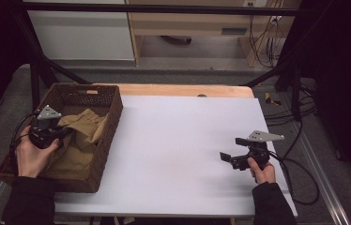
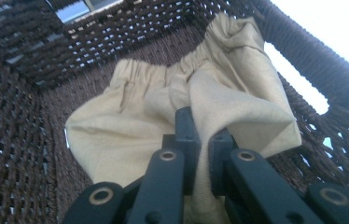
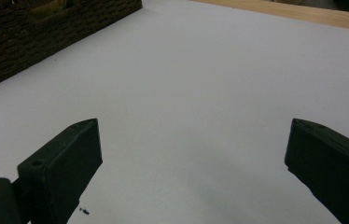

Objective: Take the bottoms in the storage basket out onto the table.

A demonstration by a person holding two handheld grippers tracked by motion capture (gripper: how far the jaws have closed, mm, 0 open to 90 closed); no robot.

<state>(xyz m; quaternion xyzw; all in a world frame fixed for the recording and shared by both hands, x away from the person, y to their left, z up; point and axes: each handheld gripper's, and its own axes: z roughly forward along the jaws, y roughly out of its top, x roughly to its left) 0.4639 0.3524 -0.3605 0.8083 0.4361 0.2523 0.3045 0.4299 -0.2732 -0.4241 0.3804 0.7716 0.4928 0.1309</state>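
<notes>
L gripper [image 2: 200, 140] sits inside the brown wicker basket [image 1: 110, 119], jaws pinched tight on a fold of the tan cloth [image 2: 228, 98]; the rest of the cloth spreads out ahead of the jaws w/ its gathered elastic edge toward the far basket wall, and in the high view the cloth [image 1: 82, 136] lies just beside the L gripper [image 1: 61, 132]. R gripper [image 1: 232, 149] is well apart from the basket, over the white table sheet [image 1: 178, 136], jaws wide open w/ nothing between them, only bare sheet ahead.
</notes>
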